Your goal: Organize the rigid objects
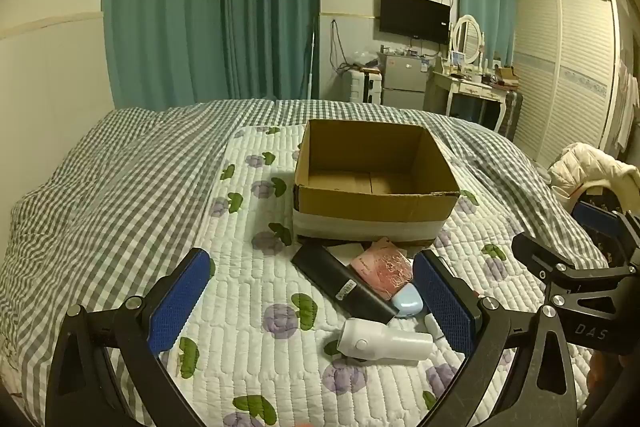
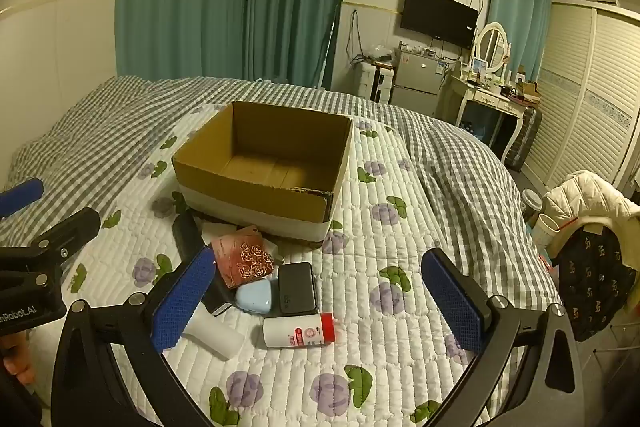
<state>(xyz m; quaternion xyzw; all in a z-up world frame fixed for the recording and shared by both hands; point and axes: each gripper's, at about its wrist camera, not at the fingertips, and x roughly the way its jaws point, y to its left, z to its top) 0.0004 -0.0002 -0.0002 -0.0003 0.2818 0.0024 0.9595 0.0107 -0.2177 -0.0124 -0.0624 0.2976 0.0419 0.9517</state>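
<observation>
On the flowered quilt (image 1: pixel 256 307) at the centre of both frames, a small heap of rigid items is waiting just in front of an open cardboard box (image 1: pixel 372 203), which is sitting empty at mid-frame. The left gripper (image 1: pixel 316 307) is hovering with its jaws spread wide and holding nothing, and a long black bar (image 1: pixel 340 283) is lying between them, its long axis running diagonally from upper left to lower right. A white cylinder (image 1: pixel 384 341) is lying crosswise below it, near the bottom of the left wrist view. The right gripper (image 2: pixel 320 301), jaws likewise spread and empty, is framing a red-capped white bottle (image 2: pixel 298 333), a black power bank (image 2: pixel 297 289), a pale blue case (image 2: pixel 254 299) and a pink rose-patterned card (image 2: pixel 244 261). By this judgement, the left gripper is the nearer to the black bar, the right to the bottle.
</observation>
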